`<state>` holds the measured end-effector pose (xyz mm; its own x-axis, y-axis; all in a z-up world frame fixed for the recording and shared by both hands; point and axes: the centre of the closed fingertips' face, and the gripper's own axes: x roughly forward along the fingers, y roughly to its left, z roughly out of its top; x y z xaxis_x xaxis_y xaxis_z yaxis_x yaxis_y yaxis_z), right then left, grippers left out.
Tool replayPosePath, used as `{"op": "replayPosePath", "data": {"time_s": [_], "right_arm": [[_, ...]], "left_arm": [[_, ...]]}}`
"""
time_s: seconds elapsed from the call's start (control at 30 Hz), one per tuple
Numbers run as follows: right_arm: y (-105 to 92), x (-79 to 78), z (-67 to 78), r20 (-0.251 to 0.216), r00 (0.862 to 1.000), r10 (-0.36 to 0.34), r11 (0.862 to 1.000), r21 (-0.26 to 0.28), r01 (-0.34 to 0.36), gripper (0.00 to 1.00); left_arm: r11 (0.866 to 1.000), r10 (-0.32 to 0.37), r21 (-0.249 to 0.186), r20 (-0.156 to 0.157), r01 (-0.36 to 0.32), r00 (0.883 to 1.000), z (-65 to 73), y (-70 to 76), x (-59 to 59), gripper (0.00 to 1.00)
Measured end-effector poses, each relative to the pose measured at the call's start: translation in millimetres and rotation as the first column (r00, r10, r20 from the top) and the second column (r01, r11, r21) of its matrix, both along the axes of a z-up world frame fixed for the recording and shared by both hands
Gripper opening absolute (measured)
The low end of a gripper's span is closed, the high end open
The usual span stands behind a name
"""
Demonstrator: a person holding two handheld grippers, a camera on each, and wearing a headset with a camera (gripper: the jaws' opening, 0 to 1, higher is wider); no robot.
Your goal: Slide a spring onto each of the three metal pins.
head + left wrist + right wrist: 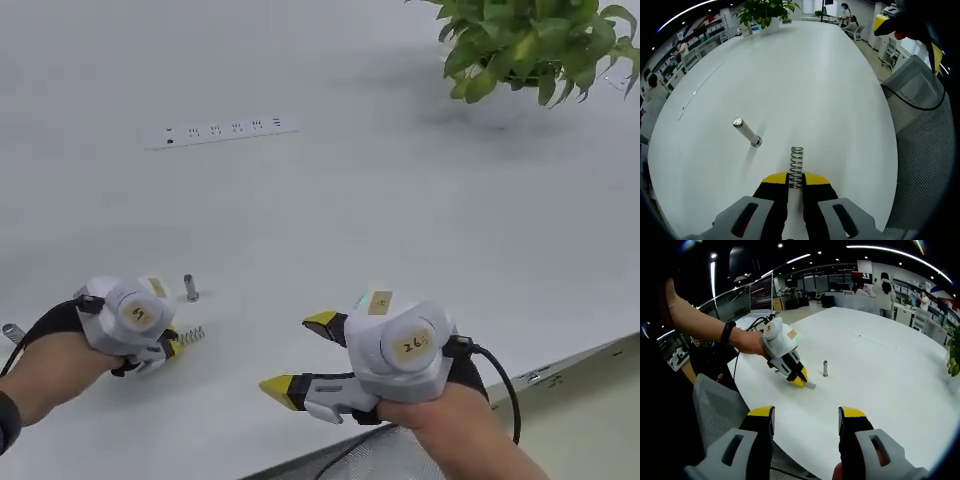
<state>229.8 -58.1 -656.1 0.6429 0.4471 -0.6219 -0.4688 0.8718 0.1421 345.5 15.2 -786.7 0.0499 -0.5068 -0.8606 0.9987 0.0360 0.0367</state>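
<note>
Even, bright overhead light washes the white table [400,220] in the head view, leaving it nearly featureless; a soft shadow spreads under the plant [530,45] at one o'clock. Both gripper views bend hard toward their edges, curving the table's rim. In the right gripper view ceiling light strips [890,250] glare at twelve o'clock and the room behind sits dim. The pin [746,131] casts only a faint shadow

Open-plan office: long white table [400,220], power strip [218,131], potted plant [535,45], strip lights [800,259] overhead.

White table [400,220]: power strip [220,130], plant [530,45], upright pin [190,288].
</note>
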Motion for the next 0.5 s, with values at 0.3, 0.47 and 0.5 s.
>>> {"op": "replayPosePath", "data": {"time_s": [0.3,0.47,0.5], "right_arm": [[8.6,3.9,-0.4,0.000,1.000,0.020,1.000,0.006,-0.020,0.49],[12.5,5.6,1.5,0.003,1.000,0.027,1.000,0.012,-0.027,0.49],[13.0,5.9,1.8,0.005,1.000,0.029,1.000,0.011,-0.029,0.49]], "left_arm": [[0.997,0.059,-0.051,0.015,-0.058,0.998,14.5,12.9,-1.3,0.03],[0.992,0.095,-0.091,0.039,-0.091,0.995,31.7,17.7,-2.4,0.03],[0.989,0.103,-0.108,0.041,-0.098,0.994,35.7,17.3,-2.6,0.03]]}}
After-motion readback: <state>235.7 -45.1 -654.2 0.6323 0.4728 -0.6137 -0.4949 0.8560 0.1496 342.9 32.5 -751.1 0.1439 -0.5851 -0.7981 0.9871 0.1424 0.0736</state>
